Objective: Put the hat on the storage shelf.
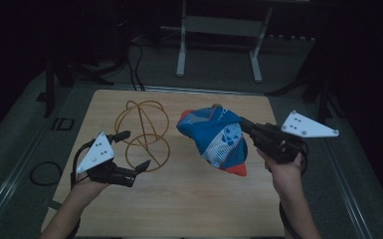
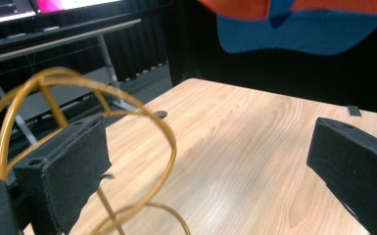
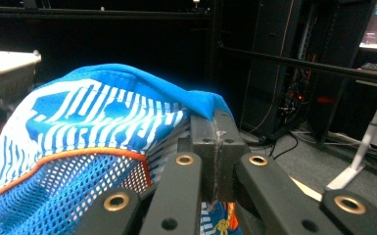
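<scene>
Forearms and hands of the person, entering the high view from its lower edge, each bearing a gripper.

Table [image 1: 189,199]: light wood top, bare across its near half.

Cap [image 1: 215,137]: blue with white striped panels, mesh back and orange trim; held up off the table at right of centre, brim end lowest. Seen from below at the top edge of the left gripper view [image 2: 294,29].

Wire frame [image 1: 143,130]: yellow-gold hoops crossed into an open ball, resting on the table left of the cap and apart from it.

Right gripper [image 1: 246,127]: jaws clenched on a fold of the cap's blue fabric [image 3: 214,115].

Left gripper [image 1: 132,149]: jaws released and spread wide, nothing pressed between them; wire hoops [image 2: 78,98] loop just beside its one jaw.
</scene>
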